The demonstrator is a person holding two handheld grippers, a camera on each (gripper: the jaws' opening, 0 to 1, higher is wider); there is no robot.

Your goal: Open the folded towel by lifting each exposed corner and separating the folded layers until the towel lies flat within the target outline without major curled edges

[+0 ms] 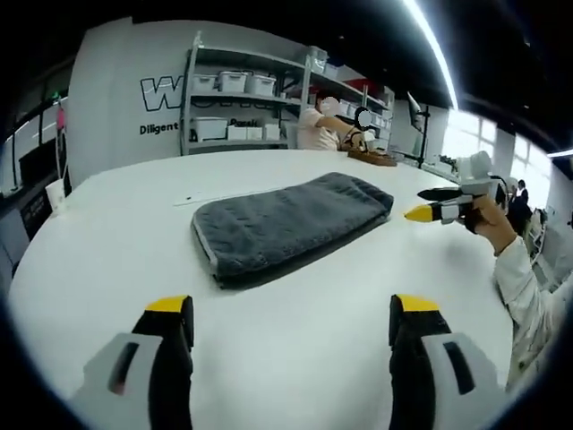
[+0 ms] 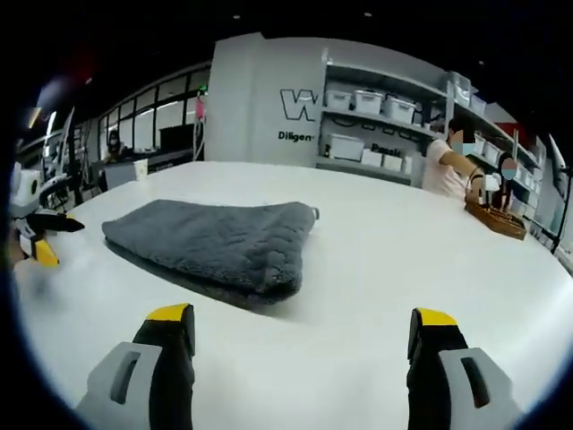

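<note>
A grey towel point(image 1: 291, 224) lies folded in a thick oblong on the white table point(image 1: 116, 242), its layered edges showing at the near left end. My left gripper point(image 1: 291, 313) hovers open in front of it, with nothing between the yellow-tipped jaws. In the left gripper view my right gripper point(image 1: 416, 203) comes in from the right beyond the towel's far end, held in a hand and open. In the right gripper view the towel point(image 2: 215, 237) lies ahead and to the left of my open right gripper point(image 2: 302, 318). The left gripper point(image 2: 64, 242) shows at the far left, apart from the towel.
A person point(image 1: 315, 127) stands at the table's far side beside a wooden tray point(image 2: 497, 219). Shelves with white bins point(image 1: 237, 85) line the back wall. A thin faint line point(image 1: 224, 197) runs on the table behind the towel. Bare tabletop surrounds the towel.
</note>
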